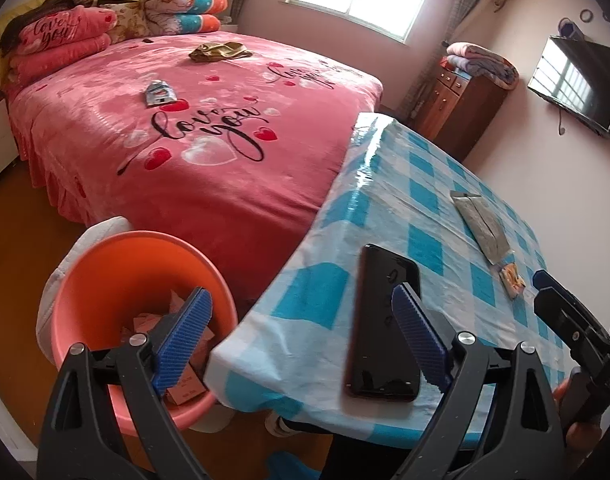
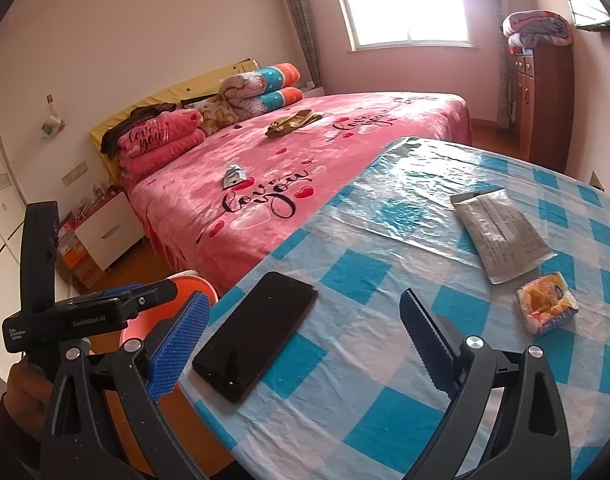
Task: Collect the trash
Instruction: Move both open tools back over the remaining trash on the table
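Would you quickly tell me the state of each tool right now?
Left tool: open, holding nothing.
Right tool: open, holding nothing.

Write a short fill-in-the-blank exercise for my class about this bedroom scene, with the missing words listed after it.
1. The black phone lies on a table covered with a blue and white ____ cloth.
2. The orange bin stands on the floor between the table and the ____.
3. The grey packet lies on the ____.
4. The left tongs and the right tongs both stand ____, holding nothing.

Missing words: checked; bed; table; open
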`<action>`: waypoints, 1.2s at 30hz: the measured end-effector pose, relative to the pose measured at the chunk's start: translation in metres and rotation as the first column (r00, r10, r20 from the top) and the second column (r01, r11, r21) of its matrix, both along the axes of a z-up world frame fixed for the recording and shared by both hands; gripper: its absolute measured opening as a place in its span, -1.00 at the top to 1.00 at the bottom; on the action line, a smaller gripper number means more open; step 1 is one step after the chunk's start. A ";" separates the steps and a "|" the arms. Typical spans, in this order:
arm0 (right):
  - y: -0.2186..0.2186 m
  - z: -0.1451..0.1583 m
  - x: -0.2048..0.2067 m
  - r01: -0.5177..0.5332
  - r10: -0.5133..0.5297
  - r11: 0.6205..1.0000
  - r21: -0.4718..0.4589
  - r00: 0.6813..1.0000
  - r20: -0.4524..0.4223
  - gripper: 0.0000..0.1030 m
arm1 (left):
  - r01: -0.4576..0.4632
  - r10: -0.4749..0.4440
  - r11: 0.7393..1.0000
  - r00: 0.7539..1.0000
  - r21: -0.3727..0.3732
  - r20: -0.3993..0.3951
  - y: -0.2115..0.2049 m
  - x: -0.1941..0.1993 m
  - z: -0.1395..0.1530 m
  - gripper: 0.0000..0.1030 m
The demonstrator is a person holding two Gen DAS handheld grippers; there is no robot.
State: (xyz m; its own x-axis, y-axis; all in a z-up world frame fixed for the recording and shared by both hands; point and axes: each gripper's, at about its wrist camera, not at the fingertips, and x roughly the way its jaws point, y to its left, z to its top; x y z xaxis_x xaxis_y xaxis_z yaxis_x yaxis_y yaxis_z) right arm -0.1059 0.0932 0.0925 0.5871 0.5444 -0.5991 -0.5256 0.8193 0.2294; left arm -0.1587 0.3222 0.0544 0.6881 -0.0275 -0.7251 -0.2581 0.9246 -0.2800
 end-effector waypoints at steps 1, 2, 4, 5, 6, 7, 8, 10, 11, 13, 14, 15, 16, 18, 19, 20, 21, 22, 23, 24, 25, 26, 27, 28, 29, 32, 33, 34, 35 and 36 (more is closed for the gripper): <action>-0.003 0.000 0.001 0.004 -0.004 1.000 0.002 1.000 0.000 -0.84 | 0.003 -0.003 1.000 1.000 0.000 -0.001 -0.003 0.001 0.000 -0.79; -0.005 0.000 0.002 0.009 -0.009 1.000 0.004 1.000 0.002 -0.84 | 0.007 -0.007 1.000 1.000 -0.001 -0.001 -0.006 0.002 0.000 -0.79; -0.011 0.000 0.003 0.020 -0.020 1.000 0.007 1.000 0.005 -0.84 | 0.016 -0.016 1.000 1.000 0.000 -0.002 -0.012 0.004 0.002 -0.79; -0.014 0.000 0.003 0.024 -0.024 1.000 0.010 1.000 0.006 -0.84 | 0.020 -0.020 1.000 1.000 0.003 -0.001 -0.015 0.004 0.002 -0.79; -0.016 0.000 0.004 0.028 -0.028 1.000 0.012 1.000 0.006 -0.84 | 0.025 -0.025 1.000 1.000 0.005 -0.001 -0.018 0.005 0.003 -0.79; -0.020 0.000 0.004 0.033 -0.034 0.999 0.016 0.999 0.008 -0.84 | 0.032 -0.032 0.999 0.999 0.007 -0.003 -0.023 0.007 0.003 -0.79; -0.023 0.000 0.005 0.038 -0.038 0.999 0.018 0.999 0.009 -0.84 | 0.040 -0.039 0.999 0.999 0.009 -0.005 -0.027 0.008 0.004 -0.79; -0.029 0.001 0.006 0.046 -0.046 0.999 0.023 0.999 0.013 -0.84 | 0.052 -0.052 0.999 0.999 0.013 -0.007 -0.035 0.011 0.005 -0.79; -0.032 0.001 0.007 0.050 -0.051 0.998 0.025 0.999 0.016 -0.84 | 0.059 -0.059 0.998 0.998 0.016 -0.009 -0.039 0.012 0.005 -0.79; -0.037 0.000 0.008 0.058 -0.059 0.998 0.027 0.998 0.019 -0.84 | 0.074 -0.073 0.997 0.997 0.022 -0.013 -0.046 0.014 0.006 -0.79; -0.039 0.000 0.008 0.062 -0.062 0.998 0.027 0.998 0.020 -0.84 | 0.080 -0.080 0.996 0.997 0.025 -0.015 -0.050 0.015 0.006 -0.79; -0.041 0.000 0.008 0.064 -0.065 0.998 0.028 0.998 0.020 -0.84 | 0.087 -0.086 0.996 0.996 0.028 -0.017 -0.053 0.017 0.006 -0.79; -0.044 -0.001 0.008 0.069 -0.070 0.997 0.030 0.997 0.021 -0.84 | 0.091 -0.091 0.995 0.996 0.029 -0.019 -0.056 0.018 0.006 -0.79; -0.048 -0.002 0.010 0.075 -0.076 0.997 0.030 0.997 0.022 -0.84 | 0.102 -0.101 0.994 0.995 0.036 -0.025 -0.063 0.020 0.006 -0.79; -0.051 -0.002 0.010 0.079 -0.080 0.996 0.030 0.997 0.024 -0.84 | 0.108 -0.107 0.993 0.994 0.041 -0.029 -0.066 0.022 0.005 -0.79; -0.054 -0.003 0.010 0.083 -0.084 0.996 0.030 0.996 0.025 -0.84 | 0.113 -0.112 0.993 0.993 0.044 -0.031 -0.069 0.023 0.005 -0.79; -0.056 -0.003 0.011 0.087 -0.088 0.996 0.031 0.996 0.027 -0.84 | 0.118 -0.117 0.992 0.993 0.046 -0.033 -0.072 0.024 0.006 -0.79; -0.058 -0.004 0.011 0.092 -0.092 0.995 0.032 0.995 0.028 -0.84 | 0.122 -0.120 0.991 0.992 0.047 -0.035 -0.074 0.025 0.006 -0.80; -0.061 -0.004 0.012 0.096 -0.097 0.995 0.033 0.995 0.027 -0.84 | 0.127 -0.125 0.991 0.992 0.050 -0.036 -0.078 0.026 0.006 -0.79; -0.063 -0.004 0.013 0.100 -0.101 0.994 0.035 0.995 0.026 -0.84 | 0.130 -0.128 0.990 0.991 0.053 -0.037 -0.080 0.027 0.006 -0.79; -0.065 -0.005 0.014 0.103 -0.104 0.994 0.037 0.994 0.026 -0.84 | 0.135 -0.133 0.989 0.990 0.056 -0.037 -0.083 0.028 0.007 -0.79; -0.067 -0.005 0.014 0.107 -0.108 0.994 0.039 0.994 0.025 -0.84 | 0.139 -0.137 0.989 0.990 0.058 -0.037 -0.086 0.029 0.007 -0.79; -0.069 -0.005 0.015 0.110 -0.111 0.993 0.040 0.993 0.025 -0.84 | 0.144 -0.142 0.988 0.989 0.060 -0.039 -0.089 0.030 0.008 -0.79; -0.072 -0.006 0.015 0.116 -0.117 0.992 0.041 0.993 0.025 -0.84 | 0.146 -0.144 0.987 0.989 0.061 -0.040 -0.091 0.031 0.007 -0.80; -0.074 -0.005 0.016 0.120 -0.121 0.992 0.041 0.992 0.026 -0.84 | 0.149 -0.147 0.987 0.988 0.062 -0.042 -0.093 0.032 0.007 -0.79; -0.082 -0.006 0.019 0.136 -0.137 0.990 0.043 0.990 0.025 -0.84 | 0.161 -0.158 0.985 0.986 0.065 -0.049 -0.102 0.036 0.006 -0.79; -0.085 -0.007 0.020 0.144 -0.145 0.989 0.045 0.989 0.023 -0.84 | 0.165 -0.162 0.984 0.986 0.065 -0.050 -0.103 0.037 0.006 -0.80; -0.089 -0.007 0.022 0.151 -0.152 0.987 0.047 0.988 0.021 -0.84 | 0.170 -0.167 0.983 0.985 0.066 -0.052 -0.106 0.038 0.005 -0.80; -0.092 -0.008 0.023 0.157 -0.158 0.986 0.049 0.987 0.020 -0.84 | 0.176 -0.172 0.982 0.984 0.068 -0.054 -0.110 0.040 0.005 -0.80; -0.096 -0.009 0.024 0.165 -0.166 0.985 0.050 0.986 0.018 -0.84 | 0.182 -0.178 0.981 0.982 0.070 -0.054 -0.113 0.042 0.005 -0.80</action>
